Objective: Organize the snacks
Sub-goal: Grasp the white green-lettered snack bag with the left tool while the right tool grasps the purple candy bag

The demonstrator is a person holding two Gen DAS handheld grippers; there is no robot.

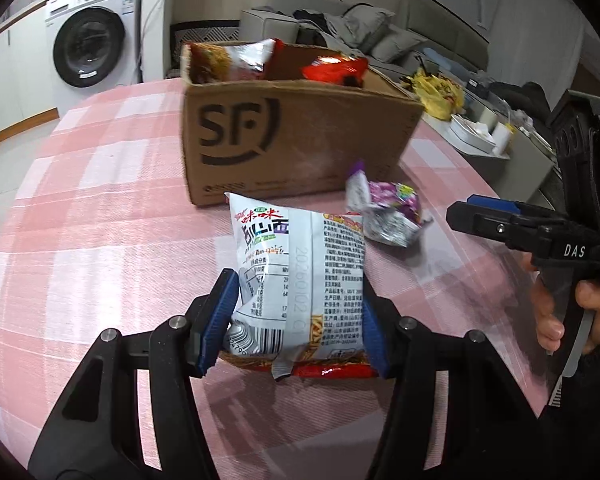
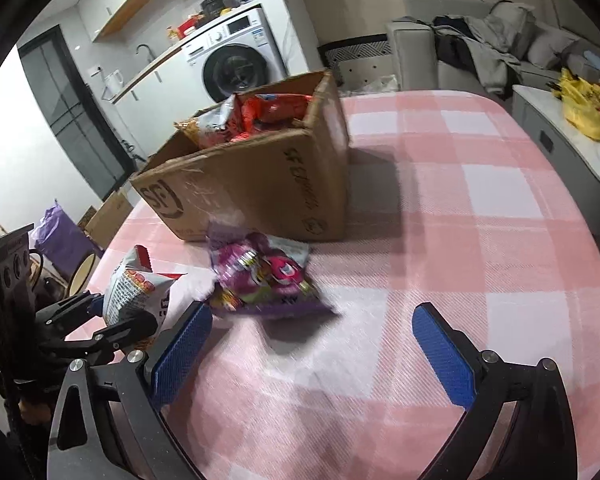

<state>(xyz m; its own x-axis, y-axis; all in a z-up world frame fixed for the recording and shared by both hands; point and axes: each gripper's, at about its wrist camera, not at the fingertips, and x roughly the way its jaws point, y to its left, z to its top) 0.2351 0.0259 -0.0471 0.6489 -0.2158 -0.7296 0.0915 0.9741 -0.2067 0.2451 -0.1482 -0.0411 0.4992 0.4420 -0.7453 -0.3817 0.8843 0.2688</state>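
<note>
Table (image 2: 480, 208) w/ pink-and-white check cloth fills most of both views. Behind it: washer (image 1: 90, 46) by the wall, grey sofa (image 1: 360, 20) w/ clothes piled on it, side counter w/ a yellow bag (image 2: 588, 108).

Box (image 1: 296, 132): brown cardboard, SF logo on the front, top open, standing upright on the cloth. Several snack packs stick up out of it, red pack (image 1: 334, 68) toward its right side, silvery one (image 1: 244, 58) toward the left.

Left gripper (image 1: 296, 320): jaws partly closed, blue pads pressing both sides of the noodle pack (image 1: 300, 268). Pack is white/silver w/ print and barcode, red-orange bottom edge; held upright-ish, lower half between the pads, top pointing at the box front. It's in front of the box, not in it. Whether it's clear of the cloth, can't tell for sure.

Right gripper (image 2: 312, 344): jaws wide, nothing between the pads, only bare cloth under them. A hand (image 1: 568, 312) shows on its handle in the left view.

Purple pack (image 2: 264, 276): lies flat on the cloth just in front of the box's near corner, right of the noodle pack, just ahead of the right gripper's left pad, not touching it. Slightly blurred.
</note>
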